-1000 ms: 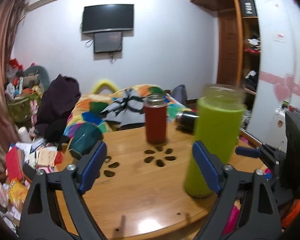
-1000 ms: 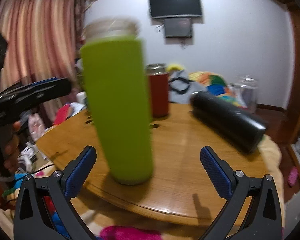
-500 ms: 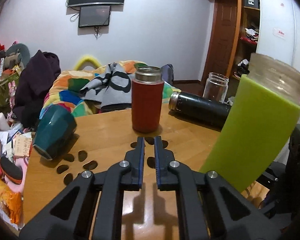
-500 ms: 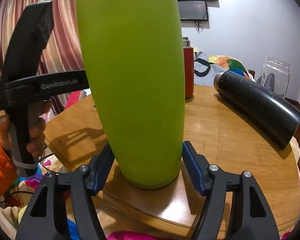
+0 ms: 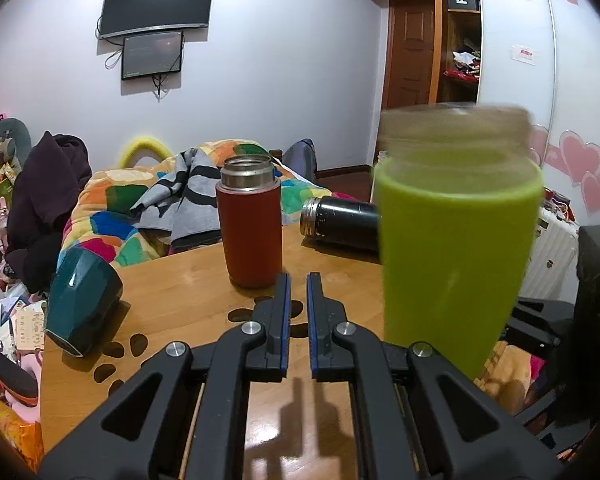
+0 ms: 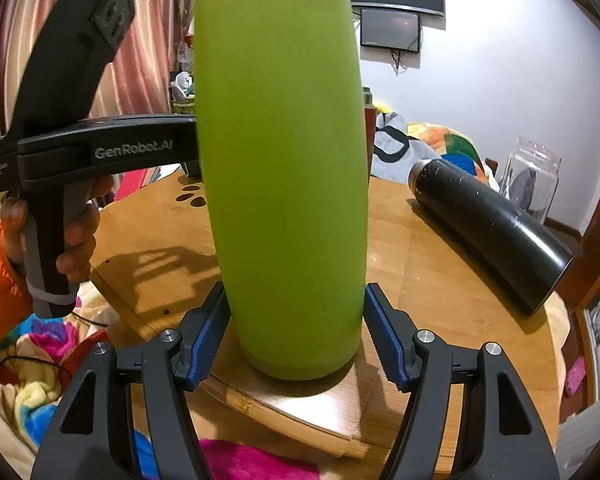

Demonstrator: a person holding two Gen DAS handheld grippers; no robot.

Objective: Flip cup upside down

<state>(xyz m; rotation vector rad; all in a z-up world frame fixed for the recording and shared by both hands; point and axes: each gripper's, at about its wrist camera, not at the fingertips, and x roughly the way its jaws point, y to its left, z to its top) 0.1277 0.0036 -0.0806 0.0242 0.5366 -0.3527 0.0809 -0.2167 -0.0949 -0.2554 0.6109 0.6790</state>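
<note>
A tall lime-green cup with a clear rim stands upright, mouth up, near the front edge of the round wooden table. My right gripper is shut on its lower body, one blue pad on each side. The cup also shows at the right of the left wrist view, slightly blurred. My left gripper is shut and empty, hovering over the table to the left of the cup.
A red flask stands upright mid-table. A black flask lies on its side behind the green cup. A dark teal cup lies at the left edge. A glass jar stands at the far right. Bed and clutter lie beyond.
My right gripper closed on the green cup, which has straightened from a tilt to upright. My left gripper closed empty one second ago and has stayed shut.
</note>
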